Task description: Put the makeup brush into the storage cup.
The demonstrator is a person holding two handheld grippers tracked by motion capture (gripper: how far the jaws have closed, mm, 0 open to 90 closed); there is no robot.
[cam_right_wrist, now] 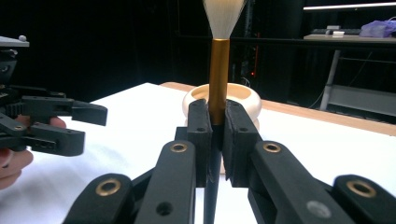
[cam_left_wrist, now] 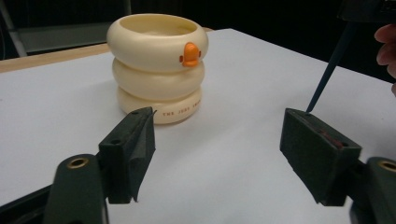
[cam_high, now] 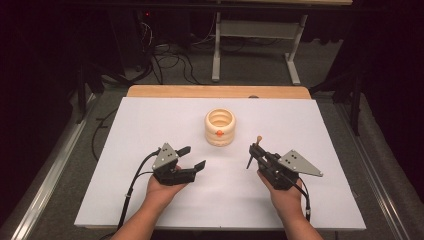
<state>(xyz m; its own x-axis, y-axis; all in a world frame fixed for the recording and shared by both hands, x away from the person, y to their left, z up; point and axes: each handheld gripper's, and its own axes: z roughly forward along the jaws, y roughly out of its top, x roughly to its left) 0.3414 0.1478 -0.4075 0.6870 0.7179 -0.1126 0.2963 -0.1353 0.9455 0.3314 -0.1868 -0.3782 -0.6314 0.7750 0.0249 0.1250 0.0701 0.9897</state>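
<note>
The right hand-held gripper [cam_high: 256,151] is clenched on a slim brush with a gold ferrule and dark handle [cam_right_wrist: 218,88], held upright with its pale bristles up, over the near right part of the white table [cam_high: 310,200]. The left hand-held gripper [cam_high: 191,157] stands released, nothing between its jaws, at near left. A cream ringed ceramic holder with an orange duck bill [cam_high: 219,126] sits at the table's middle, beyond both.

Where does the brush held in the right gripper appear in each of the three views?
High view: the brush stands right of centre, clamped in the right gripper.
Left gripper view: its dark handle tip slants down at the upper right.
Right gripper view: its gold ferrule rises at centre between the jaws.
Shared landmark: the cream ringed cup.
</note>
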